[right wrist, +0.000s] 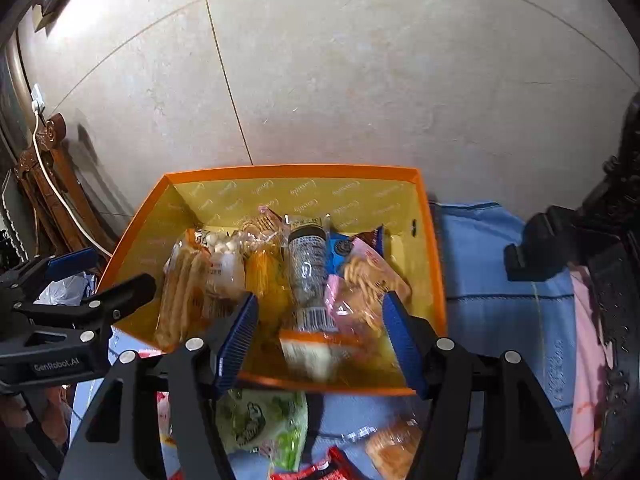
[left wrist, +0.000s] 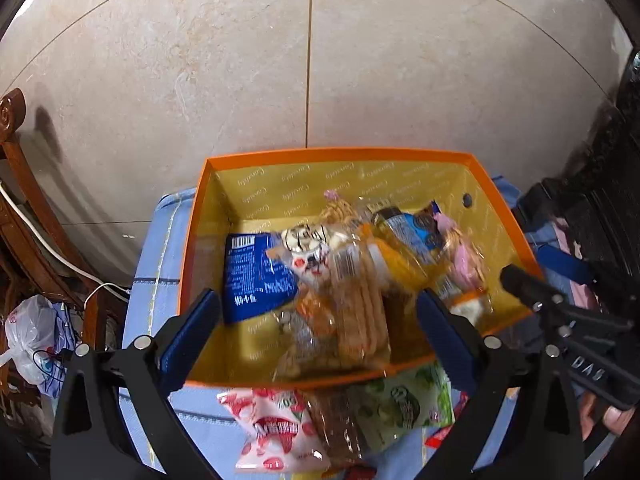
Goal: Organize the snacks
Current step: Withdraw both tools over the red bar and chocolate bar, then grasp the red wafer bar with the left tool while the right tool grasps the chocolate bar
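An orange box (left wrist: 336,155) with a yellow inside stands on a blue cloth and holds several snack packets: a blue packet (left wrist: 256,276), a clear pack of biscuit sticks (left wrist: 360,312), a dark tube pack (right wrist: 308,268). My left gripper (left wrist: 318,320) is open and empty above the box's near side. My right gripper (right wrist: 320,328) is open and empty over the box (right wrist: 288,171); a white and orange packet (right wrist: 312,350) lies blurred below it. Outside the near wall lie a pink strawberry packet (left wrist: 276,432) and a green packet (left wrist: 400,404), which also shows in the right wrist view (right wrist: 264,424).
The blue cloth (right wrist: 500,292) covers the table. A bread pack (right wrist: 394,448) and a red packet (right wrist: 320,470) lie near the front. Carved wooden furniture (left wrist: 24,184), a white cable and a plastic bag (left wrist: 32,336) are at the left. Dark carved furniture (right wrist: 616,280) is at the right. Tiled floor lies beyond.
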Tool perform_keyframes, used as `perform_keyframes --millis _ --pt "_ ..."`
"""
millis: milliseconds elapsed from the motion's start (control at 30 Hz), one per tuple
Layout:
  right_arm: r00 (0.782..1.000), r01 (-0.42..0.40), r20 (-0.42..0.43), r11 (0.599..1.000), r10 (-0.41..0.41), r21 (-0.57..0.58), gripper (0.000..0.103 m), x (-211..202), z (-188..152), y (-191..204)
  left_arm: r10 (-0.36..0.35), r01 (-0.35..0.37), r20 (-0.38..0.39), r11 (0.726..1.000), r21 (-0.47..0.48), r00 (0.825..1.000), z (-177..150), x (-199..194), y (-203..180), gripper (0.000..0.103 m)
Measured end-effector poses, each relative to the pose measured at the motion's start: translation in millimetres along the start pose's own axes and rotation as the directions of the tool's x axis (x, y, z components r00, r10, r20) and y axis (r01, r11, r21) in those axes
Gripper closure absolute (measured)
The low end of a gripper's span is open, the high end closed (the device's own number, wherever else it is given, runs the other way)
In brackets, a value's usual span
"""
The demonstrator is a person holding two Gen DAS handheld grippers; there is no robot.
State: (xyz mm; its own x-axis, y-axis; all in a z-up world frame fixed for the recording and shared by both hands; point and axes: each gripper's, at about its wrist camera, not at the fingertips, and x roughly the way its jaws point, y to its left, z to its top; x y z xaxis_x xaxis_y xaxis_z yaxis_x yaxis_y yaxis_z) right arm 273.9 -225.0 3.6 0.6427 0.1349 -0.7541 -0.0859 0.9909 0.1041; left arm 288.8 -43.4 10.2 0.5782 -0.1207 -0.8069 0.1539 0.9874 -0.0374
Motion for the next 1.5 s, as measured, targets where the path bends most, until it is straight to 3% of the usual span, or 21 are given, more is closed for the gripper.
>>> perform_keyframes --millis 200,367,467,667,833,1100,1167,1200,1233,1500 --pt "1.0 0.011 0.02 1.0 -0.011 -0.008 0.037 -42.0 -37.9 -13.3 -0.022 0.022 0.004 0.999 0.046 1.0 -44.7 -39.7 -4.5 0.004" --pt "0.999 0.022 -0.048 1.0 -0.022 -0.008 0.035 -60.9 -100.3 -24.5 -0.046 0.05 -0.048 0.995 0.084 0.998 -100.2 -53.7 -13.8 0.004" --pt "0.995 0.032 -0.099 0.999 -0.032 -0.006 0.023 -62.4 -143.1 -26.2 -0.058 0.07 -0.134 0.994 0.085 0.989 -139.9 -46.6 -16.6 0.004" --pt "0.979 0.053 -0.197 0.998 -0.046 0.029 0.023 -59.3 -203.1 -35.9 -0.032 0.064 -0.269 0.992 0.113 0.963 -204.2 -23.7 -18.5 0.004" --pt "0.977 0.065 -0.205 0.997 -0.053 0.051 0.02 -62.2 -217.0 -41.4 -0.03 0.058 -0.301 0.995 0.082 0.953 -221.8 -10.9 -17.4 0.004" --pt "0.976 0.079 -0.205 0.996 -0.069 0.044 0.011 -67.2 -224.9 -40.9 -0.038 0.098 -0.297 0.977 0.189 0.954 -231.3 3.9 -39.4 0.004" --pt "0.974 0.082 -0.214 0.996 -0.072 0.036 0.011 -66.2 -226.1 -39.9 -0.043 0.107 -0.301 0.974 0.2 0.953 -233.7 8.8 -41.7 0.011" --pt "0.973 0.082 -0.217 0.996 -0.074 0.029 0.011 -65.9 -226.6 -39.4 -0.053 0.119 -0.308 0.973 0.2 0.95 -234.9 11.8 -42.8 0.029" --pt "0.973 0.083 -0.219 0.996 -0.076 0.024 0.011 -65.7 -227.1 -39.1 -0.067 0.138 -0.334 0.971 0.194 0.94 -236.7 16.4 -43.2 0.038" --pt "0.974 0.078 -0.218 0.996 -0.067 0.04 0.011 -65.3 -225.3 -42.8 -0.082 0.152 -0.319 0.967 0.204 0.944 -238.3 18.4 -41.0 0.041"
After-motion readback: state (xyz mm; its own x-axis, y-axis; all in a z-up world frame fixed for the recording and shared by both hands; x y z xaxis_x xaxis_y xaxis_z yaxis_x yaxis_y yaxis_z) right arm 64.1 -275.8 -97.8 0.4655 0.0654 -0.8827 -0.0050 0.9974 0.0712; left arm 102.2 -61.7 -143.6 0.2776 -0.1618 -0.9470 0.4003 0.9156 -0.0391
